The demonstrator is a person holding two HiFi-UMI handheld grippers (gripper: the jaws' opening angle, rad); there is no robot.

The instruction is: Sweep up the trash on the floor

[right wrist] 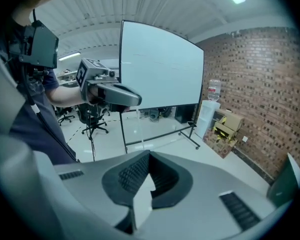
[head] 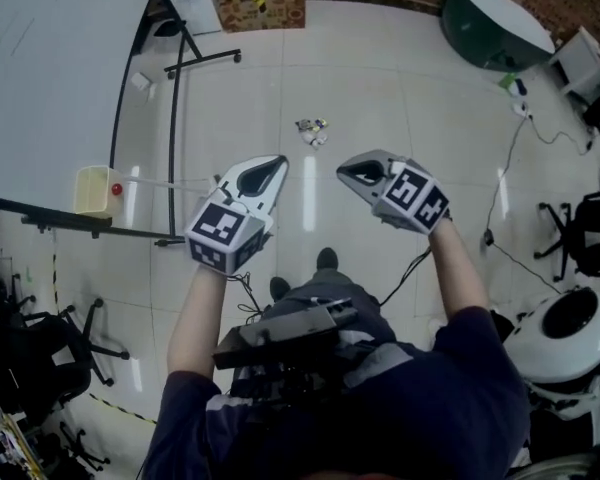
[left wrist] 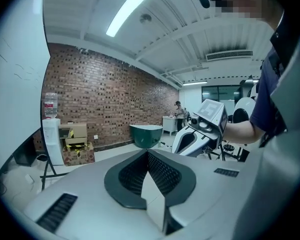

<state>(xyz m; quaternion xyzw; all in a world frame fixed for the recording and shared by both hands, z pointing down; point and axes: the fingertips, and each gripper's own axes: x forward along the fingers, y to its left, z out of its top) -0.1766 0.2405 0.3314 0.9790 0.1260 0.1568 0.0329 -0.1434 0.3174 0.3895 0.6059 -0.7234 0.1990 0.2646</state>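
You are holding the left gripper (head: 277,165) and right gripper (head: 346,172) closed and empty. The trash (head: 312,131) is lying on the floor (head: 380,88) just ahead; stepping forward, you are risking kicking and scattering it.

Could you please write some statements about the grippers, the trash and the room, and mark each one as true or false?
1. The left gripper and the right gripper are both shut, with nothing between the jaws. True.
2. The left gripper holds a broom. False: it is empty, and no broom is in view.
3. The trash lies on the floor tiles ahead of the grippers, and neither gripper touches it. True.
4. The trash lies under the whiteboard. False: it lies on open floor, to the right of the whiteboard's stand.
5. The wall behind the cardboard box is painted white. False: it is a brick wall.
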